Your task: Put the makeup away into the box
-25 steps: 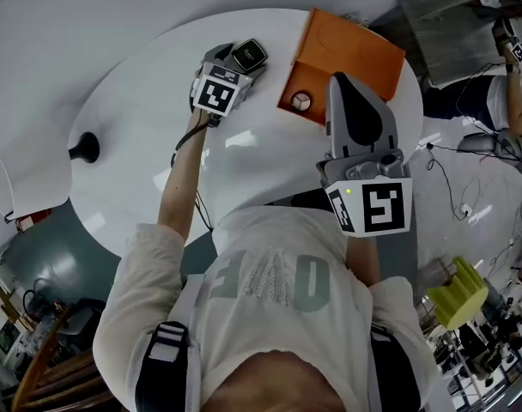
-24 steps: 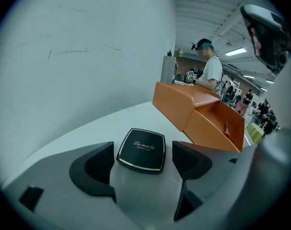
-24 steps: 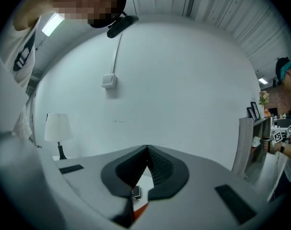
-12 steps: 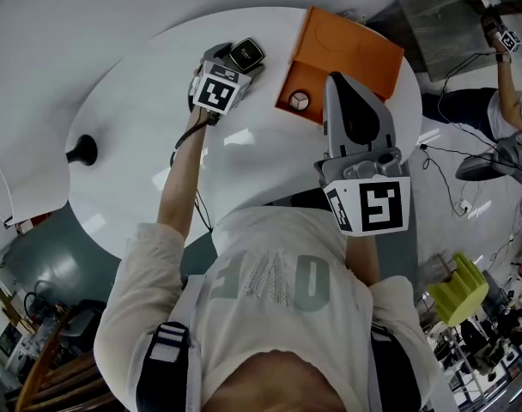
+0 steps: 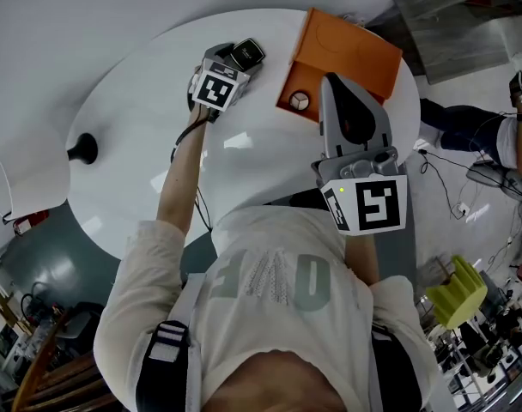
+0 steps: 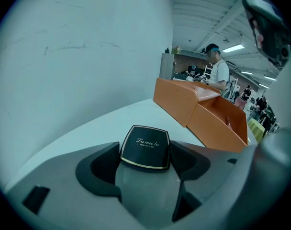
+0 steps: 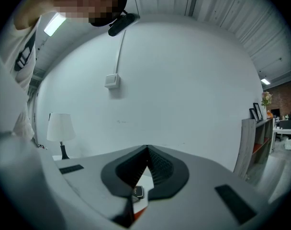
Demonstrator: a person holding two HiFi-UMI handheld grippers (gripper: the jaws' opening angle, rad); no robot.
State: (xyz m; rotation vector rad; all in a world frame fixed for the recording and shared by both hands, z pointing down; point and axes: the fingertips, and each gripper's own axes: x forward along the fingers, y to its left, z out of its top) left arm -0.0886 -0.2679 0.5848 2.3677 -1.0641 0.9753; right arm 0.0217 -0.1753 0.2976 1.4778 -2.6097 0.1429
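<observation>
Compact: a black square powder compact point(image 6: 145, 147) with rounded corners, a thin gold line round the lid edge and pale script on top. It lies flat, closed, lid up.
Where it is: on the white worktop point(image 5: 149, 153), towards the far edge. It is near the orange box point(image 5: 351, 54) but not yet in it.
Left claw point(image 5: 244, 59): tilted down onto the worktop, with its jaws wide and straddling the compact. They have just been closing a little. The pads stand just beside the compact's two sides, and no firm squeeze shows yet.
Step in hand: by my reading, taking hold of the compact before carrying it to the box.
How to do it well: keep the compact centred between the pads and close evenly on its two flat sides. Both pads should bite before any lift. Then raise it level and bring it over an open part of the box.
Handling: the case looks hard, smooth and low, so a grip high on the lid or on a corner would likely let it slip or twist.
Box: open, on the worktop to the right of the compact. One small round piece point(image 5: 301, 101) sits at its near edge.
Right claw point(image 5: 331, 82): held above the worktop by the box's near side. Its jaws are pressed together at the tips with nothing between them.
</observation>
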